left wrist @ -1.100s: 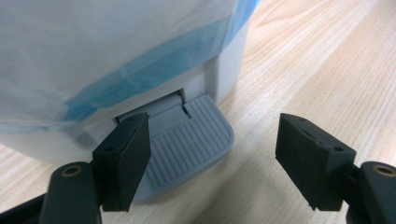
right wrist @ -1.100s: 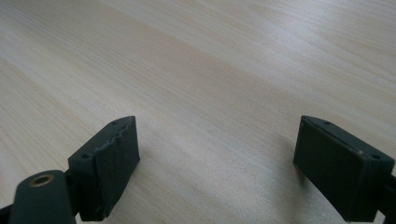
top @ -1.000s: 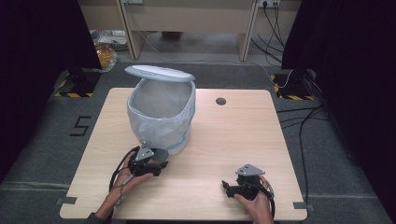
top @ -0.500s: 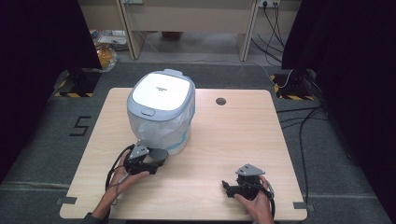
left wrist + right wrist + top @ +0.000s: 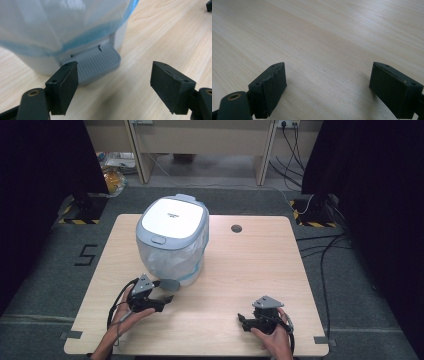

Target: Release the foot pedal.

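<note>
Bin [image 5: 172, 240] — rounded, glossy, ribbed pedal [image 5: 97, 62]

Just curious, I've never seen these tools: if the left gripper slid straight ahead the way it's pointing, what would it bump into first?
Most likely the grey foot pedal at the base of the lidded bin; the open left gripper points straight at it.

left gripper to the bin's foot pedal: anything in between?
Nothing visible. The left gripper is open, with the grey pedal just ahead of its jaws at the base of the bin; bare table lies between.
</note>
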`<action>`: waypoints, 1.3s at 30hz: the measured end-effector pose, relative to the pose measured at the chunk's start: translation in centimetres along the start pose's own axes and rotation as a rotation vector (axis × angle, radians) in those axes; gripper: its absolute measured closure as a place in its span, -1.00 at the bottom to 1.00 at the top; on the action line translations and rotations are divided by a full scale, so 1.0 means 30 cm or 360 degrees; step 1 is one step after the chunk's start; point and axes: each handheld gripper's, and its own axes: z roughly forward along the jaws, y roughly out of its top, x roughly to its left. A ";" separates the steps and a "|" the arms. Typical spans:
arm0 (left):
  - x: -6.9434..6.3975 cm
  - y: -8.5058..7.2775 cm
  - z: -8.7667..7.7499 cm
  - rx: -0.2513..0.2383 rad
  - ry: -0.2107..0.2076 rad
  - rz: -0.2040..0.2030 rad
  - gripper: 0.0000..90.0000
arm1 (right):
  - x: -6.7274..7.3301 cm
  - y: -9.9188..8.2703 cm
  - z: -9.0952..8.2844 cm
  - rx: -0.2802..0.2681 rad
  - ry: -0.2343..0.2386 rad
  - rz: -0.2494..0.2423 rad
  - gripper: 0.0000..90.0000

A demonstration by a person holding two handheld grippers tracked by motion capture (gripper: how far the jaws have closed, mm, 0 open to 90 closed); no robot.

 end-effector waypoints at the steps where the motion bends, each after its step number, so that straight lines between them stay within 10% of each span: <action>1: -0.001 -0.007 -0.005 0.0002 0.0001 -0.0003 -0.51 | 0.000 0.000 0.000 0.0000 0.0000 0.0000 -0.69; 39: -0.045 -0.161 -0.084 0.0200 0.0014 -0.0039 -0.66 | -0.001 0.000 0.000 0.0000 0.0002 -0.0002 -0.69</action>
